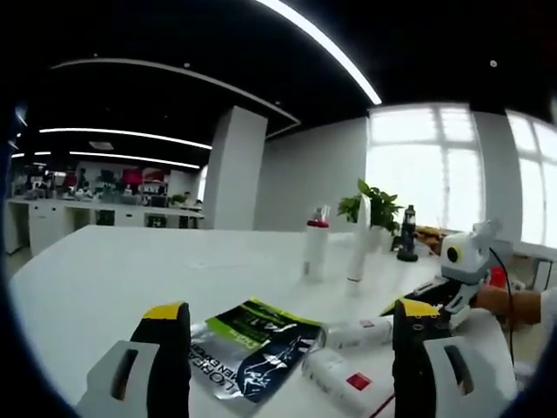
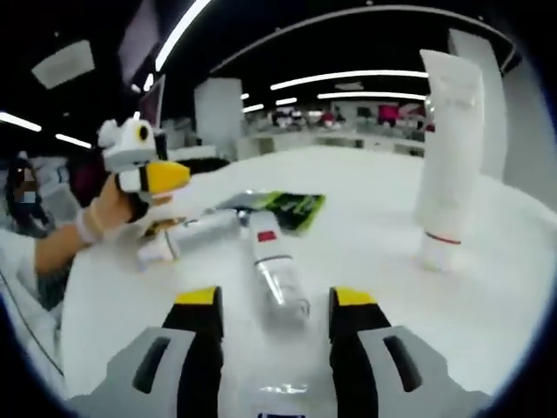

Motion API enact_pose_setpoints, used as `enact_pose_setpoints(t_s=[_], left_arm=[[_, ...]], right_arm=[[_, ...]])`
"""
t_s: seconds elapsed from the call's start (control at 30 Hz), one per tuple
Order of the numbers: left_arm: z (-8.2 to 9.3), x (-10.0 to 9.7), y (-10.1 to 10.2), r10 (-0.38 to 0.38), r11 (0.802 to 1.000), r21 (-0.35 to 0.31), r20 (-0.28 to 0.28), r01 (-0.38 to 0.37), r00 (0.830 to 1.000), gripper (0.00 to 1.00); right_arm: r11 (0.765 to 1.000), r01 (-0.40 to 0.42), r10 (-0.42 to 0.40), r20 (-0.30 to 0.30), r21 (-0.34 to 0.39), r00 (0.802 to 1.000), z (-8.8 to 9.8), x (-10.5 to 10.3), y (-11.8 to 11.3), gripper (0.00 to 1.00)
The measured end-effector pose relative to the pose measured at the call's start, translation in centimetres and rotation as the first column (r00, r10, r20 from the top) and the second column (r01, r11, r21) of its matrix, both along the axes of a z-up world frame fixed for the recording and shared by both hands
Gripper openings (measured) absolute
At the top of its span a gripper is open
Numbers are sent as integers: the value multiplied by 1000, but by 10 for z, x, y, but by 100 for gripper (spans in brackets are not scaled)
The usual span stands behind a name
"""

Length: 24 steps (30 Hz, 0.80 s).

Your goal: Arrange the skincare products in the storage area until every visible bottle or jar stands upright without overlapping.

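Where both jaws gape, right hand-held gripper point(image 2: 270, 318) around a fallen bottle point(image 2: 274, 266), left hand-held gripper point(image 1: 287, 335) over unreadable sachet point(image 1: 252, 348).

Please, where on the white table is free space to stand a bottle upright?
Bare table lies left of the green packet and around the standing tube. It is crowded where two lying bottles meet beside the packet.

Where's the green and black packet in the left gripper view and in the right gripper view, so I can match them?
Left gripper view: the green and black packet lies flat on the table, lower centre.
Right gripper view: the packet lies further off, just above centre.
Shared landmark: the white tube standing on its cap, beyond the packet in the left gripper view and at the right in the right gripper view.
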<state>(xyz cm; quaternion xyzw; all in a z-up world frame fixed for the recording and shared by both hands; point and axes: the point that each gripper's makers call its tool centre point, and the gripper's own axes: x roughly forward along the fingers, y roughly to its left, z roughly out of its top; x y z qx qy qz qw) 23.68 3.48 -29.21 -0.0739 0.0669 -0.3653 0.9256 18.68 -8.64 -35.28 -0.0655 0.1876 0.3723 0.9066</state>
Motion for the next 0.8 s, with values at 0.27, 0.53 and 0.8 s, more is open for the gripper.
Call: enact_pose_setpoints(t_s=[0.27,0.53,0.8], left_arm=[[0,1,0,-1,1000,1,0,1,1000,100],[0,2,-1,-6,1000,3,2,6,1000,99],[6,8,4,17,1000,8,33,-17,999,97]], right_arm=[[999,40,-40,17,-34,999,-1,-3,-2,20],[999,45,-44,20,-27,999,11,-7,0,18],[997,75,-76,54,19,996,43,6,-4,18]])
